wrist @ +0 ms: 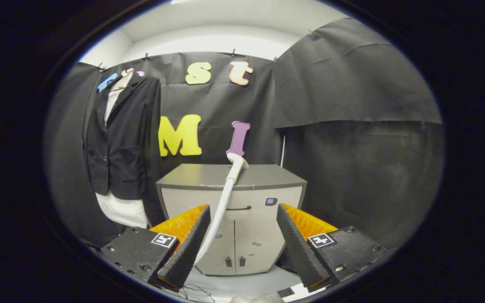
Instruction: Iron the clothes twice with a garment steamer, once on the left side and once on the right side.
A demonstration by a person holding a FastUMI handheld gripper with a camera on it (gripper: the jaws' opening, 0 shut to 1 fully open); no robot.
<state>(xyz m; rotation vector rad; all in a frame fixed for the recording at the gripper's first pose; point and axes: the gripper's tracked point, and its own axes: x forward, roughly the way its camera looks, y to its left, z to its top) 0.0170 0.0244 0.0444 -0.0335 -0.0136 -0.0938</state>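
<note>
A black jacket [120, 139] over a white shirt [122, 210] hangs on a hanger against the booth wall, left of and beyond my fingers. The white garment steamer [230, 181] leans with its head on top of a grey cabinet [209, 174]. Its long white body slants down between my fingers, close beside the left pad [190, 244]. My gripper [242, 207] is open, with a wide gap to the right finger [295, 244]; neither finger presses on the steamer.
The grey cabinet with two doors [242, 246] stands straight ahead on a pale floor [246, 284]. Thin cables [194, 291] lie on the floor below the left finger. Black cloth walls close the booth behind and to the right.
</note>
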